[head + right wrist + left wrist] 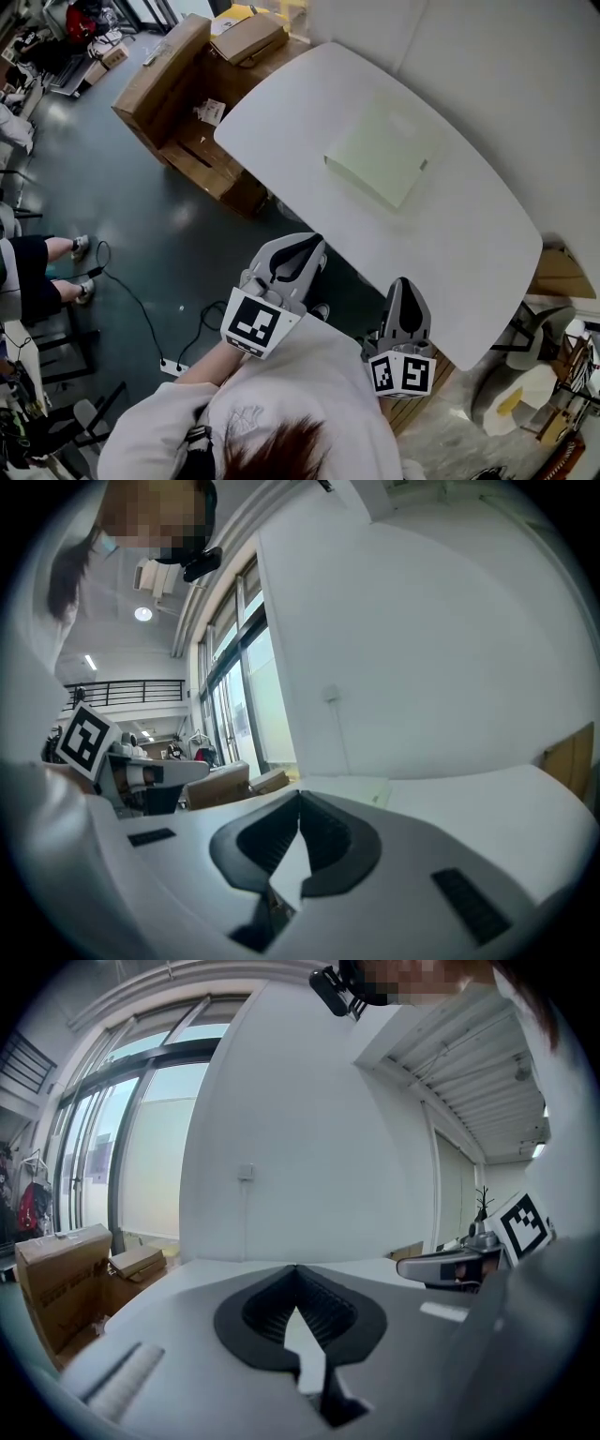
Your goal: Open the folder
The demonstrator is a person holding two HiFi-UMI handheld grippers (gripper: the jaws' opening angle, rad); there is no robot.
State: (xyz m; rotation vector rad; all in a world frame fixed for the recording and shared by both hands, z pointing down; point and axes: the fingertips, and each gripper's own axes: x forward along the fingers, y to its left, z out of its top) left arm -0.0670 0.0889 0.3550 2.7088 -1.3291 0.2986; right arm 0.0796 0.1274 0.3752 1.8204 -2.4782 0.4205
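Left gripper (298, 251) and right gripper (403, 302) held side by side, jaws closed, both empty.

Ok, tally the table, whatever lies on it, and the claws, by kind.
table: 1
folder: 1
claws: 2, the left claw and the right claw, both shut and empty
total: 4
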